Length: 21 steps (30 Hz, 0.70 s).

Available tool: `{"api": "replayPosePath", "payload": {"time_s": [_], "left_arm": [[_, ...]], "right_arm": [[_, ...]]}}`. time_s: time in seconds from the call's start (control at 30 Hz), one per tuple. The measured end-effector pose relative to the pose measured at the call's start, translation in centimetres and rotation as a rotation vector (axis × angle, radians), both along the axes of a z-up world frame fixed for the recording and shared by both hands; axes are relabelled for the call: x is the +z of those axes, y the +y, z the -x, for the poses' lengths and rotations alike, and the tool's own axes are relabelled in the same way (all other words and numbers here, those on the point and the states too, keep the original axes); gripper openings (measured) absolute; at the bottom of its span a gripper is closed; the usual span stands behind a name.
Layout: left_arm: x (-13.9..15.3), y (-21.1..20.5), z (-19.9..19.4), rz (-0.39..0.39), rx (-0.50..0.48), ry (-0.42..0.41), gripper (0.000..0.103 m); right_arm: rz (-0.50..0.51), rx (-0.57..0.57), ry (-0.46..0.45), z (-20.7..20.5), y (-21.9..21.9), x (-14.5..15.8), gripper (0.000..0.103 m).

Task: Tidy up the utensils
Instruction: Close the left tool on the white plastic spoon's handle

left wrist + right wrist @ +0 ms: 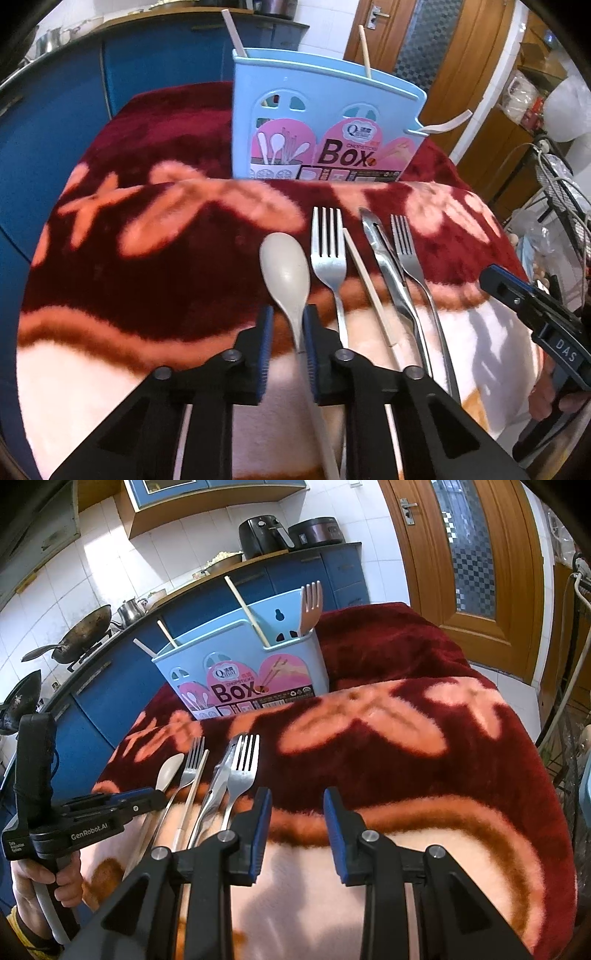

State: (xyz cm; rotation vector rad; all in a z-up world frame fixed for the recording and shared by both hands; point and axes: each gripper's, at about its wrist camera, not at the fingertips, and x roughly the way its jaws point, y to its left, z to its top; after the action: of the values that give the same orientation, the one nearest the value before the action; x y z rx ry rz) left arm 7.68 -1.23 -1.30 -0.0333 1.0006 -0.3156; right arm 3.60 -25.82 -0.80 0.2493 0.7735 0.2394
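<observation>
A beige spoon (285,272) lies on the red floral blanket (147,258), leftmost in a row with a steel fork (328,254), a chopstick (369,288), steel tongs (388,269) and a second fork (406,251). My left gripper (288,321) straddles the spoon's handle, its right pad against it and its left pad a little apart. The light blue chopsticks box (317,122) stands behind, holding chopsticks and a brown fork (310,607). My right gripper (297,808) is open and empty over the blanket, right of the row.
Blue kitchen cabinets (110,701) with woks (85,627) and appliances run behind the table. A wooden door (469,554) is at the right. A wire rack (561,192) and bags stand off the table's right edge.
</observation>
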Motion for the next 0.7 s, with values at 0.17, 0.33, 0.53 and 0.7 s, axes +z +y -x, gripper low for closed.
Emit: {"api": "replayPosePath", "payload": {"time_s": [0.17, 0.33, 0.53, 0.7], "left_arm": [[0.0, 0.5, 0.1, 0.053, 0.007, 0.012, 0.011], [0.1, 1.6, 0.2, 0.125, 0.033, 0.015, 0.010], [1.4, 2.7, 1.0, 0.147, 0.055, -0.067, 0.010], [2.6, 3.5, 1.5, 0.162, 0.062, -0.139, 0.009]], "right_arm": [[0.008, 0.006, 0.000, 0.0, 0.2, 0.1, 0.032], [0.017, 0.013, 0.003, -0.1, 0.5, 0.4, 0.032], [0.029, 0.045, 0.030, -0.5, 1.4, 0.5, 0.032], [0.033, 0.071, 0.058, -0.9, 2.4, 0.6, 0.032]]}}
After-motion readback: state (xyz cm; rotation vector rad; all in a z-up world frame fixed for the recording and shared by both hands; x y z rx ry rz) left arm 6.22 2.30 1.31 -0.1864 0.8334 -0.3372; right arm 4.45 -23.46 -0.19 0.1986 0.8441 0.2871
